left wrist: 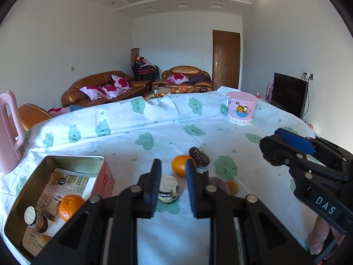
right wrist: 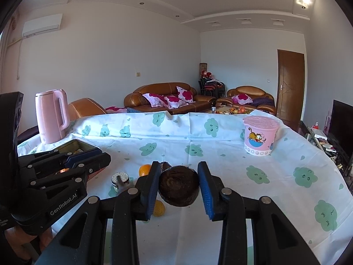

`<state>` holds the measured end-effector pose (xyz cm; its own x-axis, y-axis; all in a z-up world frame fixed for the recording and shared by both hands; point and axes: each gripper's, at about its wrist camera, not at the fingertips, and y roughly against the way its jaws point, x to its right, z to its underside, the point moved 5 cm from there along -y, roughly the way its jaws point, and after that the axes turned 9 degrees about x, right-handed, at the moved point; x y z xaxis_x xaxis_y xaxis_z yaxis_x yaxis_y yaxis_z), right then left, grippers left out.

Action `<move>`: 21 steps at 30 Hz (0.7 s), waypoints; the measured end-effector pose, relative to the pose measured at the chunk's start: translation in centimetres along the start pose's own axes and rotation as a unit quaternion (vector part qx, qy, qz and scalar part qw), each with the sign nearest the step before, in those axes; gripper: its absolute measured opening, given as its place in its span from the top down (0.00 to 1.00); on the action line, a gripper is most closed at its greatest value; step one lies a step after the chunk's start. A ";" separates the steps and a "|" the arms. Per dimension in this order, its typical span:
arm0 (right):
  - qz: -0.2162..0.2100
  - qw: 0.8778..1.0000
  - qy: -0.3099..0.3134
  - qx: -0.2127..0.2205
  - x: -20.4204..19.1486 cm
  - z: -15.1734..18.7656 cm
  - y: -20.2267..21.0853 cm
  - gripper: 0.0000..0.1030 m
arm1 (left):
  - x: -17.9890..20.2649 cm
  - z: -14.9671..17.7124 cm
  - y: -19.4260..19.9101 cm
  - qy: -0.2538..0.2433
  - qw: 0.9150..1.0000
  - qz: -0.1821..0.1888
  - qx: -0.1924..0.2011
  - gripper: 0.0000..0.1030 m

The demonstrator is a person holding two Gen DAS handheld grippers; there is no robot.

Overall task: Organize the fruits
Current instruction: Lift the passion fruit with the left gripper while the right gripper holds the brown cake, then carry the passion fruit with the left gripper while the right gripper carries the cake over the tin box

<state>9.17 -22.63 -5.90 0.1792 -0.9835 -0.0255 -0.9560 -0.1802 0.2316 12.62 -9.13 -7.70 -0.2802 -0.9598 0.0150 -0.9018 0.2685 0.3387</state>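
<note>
We see our left claw [left wrist: 173,187] hovering low over the table [left wrist: 154,128], its blue-padded jaws apart with nothing pressed between them; in its own view a round rice-cake biscuit [left wrist: 168,188] with a dark filling lies on the cloth in the gap, touched by neither pad; just beyond the jaw tips sits an orange [left wrist: 179,165], and a dark brown cake [left wrist: 199,156] lies right behind it, touching or nearly so; a second small orange [left wrist: 232,187] shows partly behind the right jaw, beside a flat brownish disc we cannot make out clearly.

To the left of this claw stands an open tin box [left wrist: 44,172] with pink sides; inside it lie an orange [left wrist: 69,206] and a round biscuit [left wrist: 35,219] standing on edge, on a printed paper lining.

Our right claw [right wrist: 179,185] is clamped on a round dark chocolate cake [right wrist: 178,185], both pads pressing its sides, and holds it clear above the cloth (the left view shows it raised off to the right); below it a yellow-orange fruit [right wrist: 159,208] peeks out by the left jaw.

Farther back, a pink kettle [right wrist: 53,117] stands at the left edge of the table, and a pink lidded cartoon tub [right wrist: 260,137] stands well apart on the right; the cloth is white with green cloud faces.
</note>
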 end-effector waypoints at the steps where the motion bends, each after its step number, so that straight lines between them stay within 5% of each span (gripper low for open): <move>1: 0.001 1.000 0.000 0.000 0.0 0.0 0.0 0.64 | -0.4 0.1 0.1 0.011 1.000 0.000 0.001 0.48; 6: -0.001 1.000 -0.005 0.000 0.0 -0.1 -0.1 0.64 | 0.4 0.4 0.1 0.009 1.000 0.021 -0.011 0.35; 12: 0.000 1.000 -0.030 0.002 0.8 -0.2 -0.1 0.64 | 3.8 1.1 -0.4 -0.054 0.996 0.058 -0.037 0.32; 21: 0.003 1.000 -0.028 0.000 0.9 -0.1 -0.2 0.64 | 4.4 2.8 -1.6 -0.043 0.988 0.103 -0.109 0.32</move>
<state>9.52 -23.50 -5.82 0.1600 -0.9840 -0.0790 -0.9570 -0.1742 0.2318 11.95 -13.58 -10.79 -0.4852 -0.8739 0.0287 -0.7330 0.4245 0.5315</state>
